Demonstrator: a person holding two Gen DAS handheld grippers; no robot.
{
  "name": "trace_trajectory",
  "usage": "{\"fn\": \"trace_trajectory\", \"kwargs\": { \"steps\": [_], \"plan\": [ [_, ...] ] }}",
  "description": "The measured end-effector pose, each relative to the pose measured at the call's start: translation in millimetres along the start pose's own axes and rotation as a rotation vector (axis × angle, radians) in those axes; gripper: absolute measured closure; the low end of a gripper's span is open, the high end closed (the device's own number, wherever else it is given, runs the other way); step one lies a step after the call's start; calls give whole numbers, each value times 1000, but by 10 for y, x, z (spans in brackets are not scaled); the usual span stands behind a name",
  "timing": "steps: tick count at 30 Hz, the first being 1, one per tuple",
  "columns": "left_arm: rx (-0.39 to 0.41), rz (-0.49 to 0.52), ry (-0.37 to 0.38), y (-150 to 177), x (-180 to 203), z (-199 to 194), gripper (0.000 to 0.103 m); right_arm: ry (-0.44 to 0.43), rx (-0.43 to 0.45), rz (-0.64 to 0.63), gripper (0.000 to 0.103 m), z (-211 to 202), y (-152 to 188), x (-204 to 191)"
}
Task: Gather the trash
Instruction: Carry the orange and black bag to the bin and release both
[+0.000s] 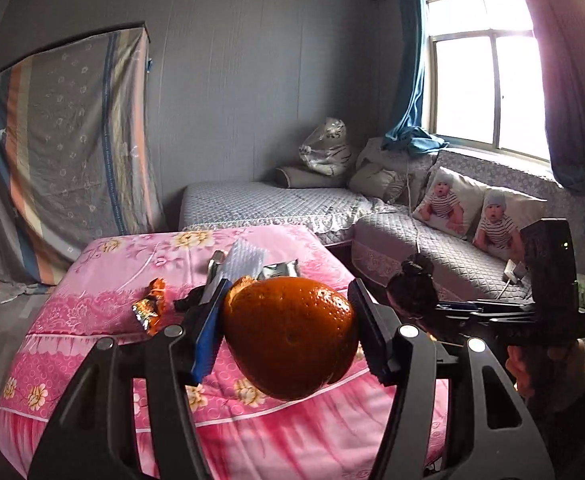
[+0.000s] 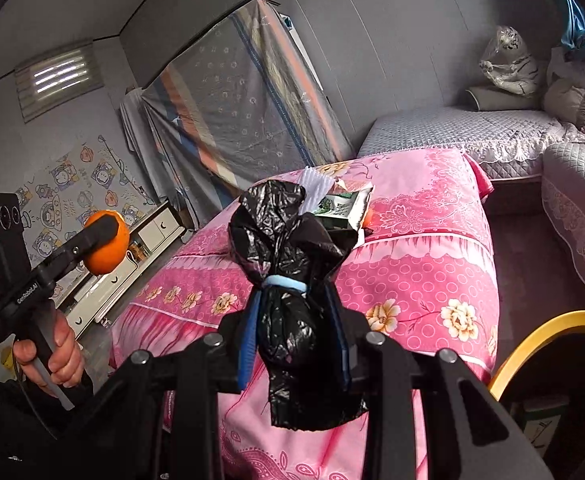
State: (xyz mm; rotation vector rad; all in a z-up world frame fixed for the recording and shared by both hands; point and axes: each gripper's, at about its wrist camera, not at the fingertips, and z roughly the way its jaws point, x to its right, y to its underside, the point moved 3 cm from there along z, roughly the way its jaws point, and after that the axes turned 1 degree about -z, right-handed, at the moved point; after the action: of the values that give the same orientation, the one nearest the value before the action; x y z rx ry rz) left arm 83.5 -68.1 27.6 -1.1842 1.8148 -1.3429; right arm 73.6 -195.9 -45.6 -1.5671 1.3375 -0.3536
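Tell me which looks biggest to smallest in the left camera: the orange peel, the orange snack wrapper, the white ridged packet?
1. orange peel, though it's closest to the camera
2. white ridged packet
3. orange snack wrapper, nearly alike

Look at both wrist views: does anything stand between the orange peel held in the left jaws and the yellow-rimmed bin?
Nothing visible blocks it. The left gripper holds the orange peel in open air above the pink bed cover; the yellow-rimmed bin shows only as a rim, low on the right, beside the right gripper and its black bag.
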Motion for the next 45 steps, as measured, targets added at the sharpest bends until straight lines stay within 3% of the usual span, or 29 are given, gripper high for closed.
{"fn": "trace_trajectory", "kwargs": {
  "steps": [9,15,22,30,39,45],
  "plan": [
    [3,64,117,-135,591,122,47,113,74,65,74,-406,42,331],
    [-9,103,174,-161,886,264,47,243,115,110,74,-664,150,679],
    [-34,143,237,-142,1262,508,47,384,142,208,74,-929,377,1132],
    [-79,174,360,-14,1780,911,47,519,153,326,74,-1195,686,1599],
    [-251,179,471,432,2382,1705,47,594,122,439,74,-1303,1001,1924],
    [-330,185,501,668,2613,2071,47,621,99,497,73,-1320,1162,2087]
  ]
}}
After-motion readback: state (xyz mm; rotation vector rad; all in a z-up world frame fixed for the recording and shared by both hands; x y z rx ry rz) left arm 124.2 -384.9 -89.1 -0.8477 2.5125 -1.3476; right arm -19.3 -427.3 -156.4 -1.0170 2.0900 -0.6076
